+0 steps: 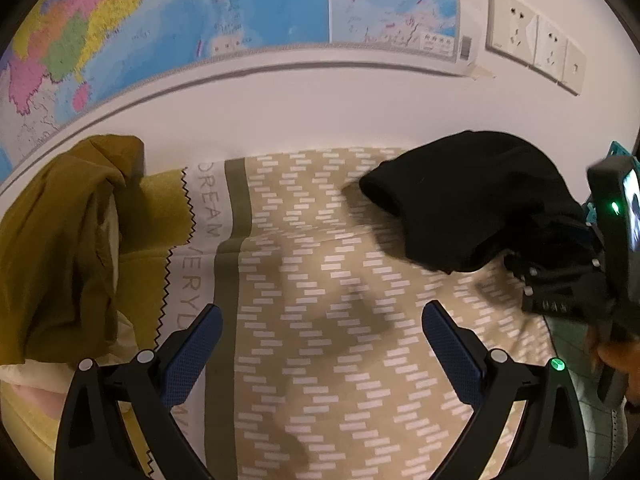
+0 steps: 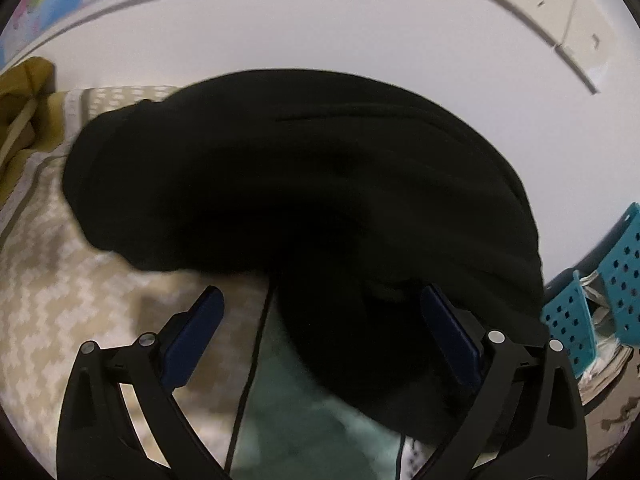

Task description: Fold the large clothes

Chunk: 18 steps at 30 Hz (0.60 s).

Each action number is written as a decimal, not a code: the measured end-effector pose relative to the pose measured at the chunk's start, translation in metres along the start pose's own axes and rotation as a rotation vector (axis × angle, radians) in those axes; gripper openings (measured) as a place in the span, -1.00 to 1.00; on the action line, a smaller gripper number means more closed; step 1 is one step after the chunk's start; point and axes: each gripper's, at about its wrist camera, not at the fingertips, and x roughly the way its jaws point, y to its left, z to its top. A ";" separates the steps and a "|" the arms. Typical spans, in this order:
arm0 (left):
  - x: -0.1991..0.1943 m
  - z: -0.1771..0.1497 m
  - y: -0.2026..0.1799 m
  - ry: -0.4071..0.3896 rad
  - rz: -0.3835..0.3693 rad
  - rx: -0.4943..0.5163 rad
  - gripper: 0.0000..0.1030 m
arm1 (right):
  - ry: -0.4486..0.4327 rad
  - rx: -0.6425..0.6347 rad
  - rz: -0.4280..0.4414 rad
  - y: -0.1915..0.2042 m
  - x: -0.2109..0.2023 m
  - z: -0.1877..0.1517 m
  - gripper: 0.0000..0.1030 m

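The left gripper (image 1: 320,344) has its blue-padded fingers (image 1: 192,356) spread wide with nothing between them, hovering over the beige patterned blanket (image 1: 320,280) on the bed. The right gripper (image 2: 320,320) also has its fingers (image 2: 452,336) well apart; a dark fold of the black garment (image 2: 300,180) lies across the gap near the right-hand finger, but nothing looks pinched. The cloth there is so dark and blurred that I can't say for sure whether it touches the pad or only hangs in front of it.

That black garment is a loose, bunched heap, not laid flat. From the left wrist view it sits on the far right part of the blanket, close to the white wall (image 1: 320,112), with the right gripper's body just beside it. Beneath it, nearer the right gripper, a pale green cloth (image 2: 304,420) shows, and a thin black cord (image 2: 256,360) runs down across it. A mustard-yellow garment (image 1: 72,240) is piled at the left end of the bed, well apart from the black one. A teal perforated basket (image 2: 592,292) stands off to the right.

My guess is that folding has not properly started: the garment is only being brought onto the bed. Next it needs spreading out, so each gripper should find an edge or corner, close on it, and draw the cloth flat over the open stretch of blanket.
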 end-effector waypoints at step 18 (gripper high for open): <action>0.021 -0.004 0.014 0.046 0.007 -0.008 0.88 | -0.174 -0.128 -0.097 0.014 -0.020 -0.003 0.48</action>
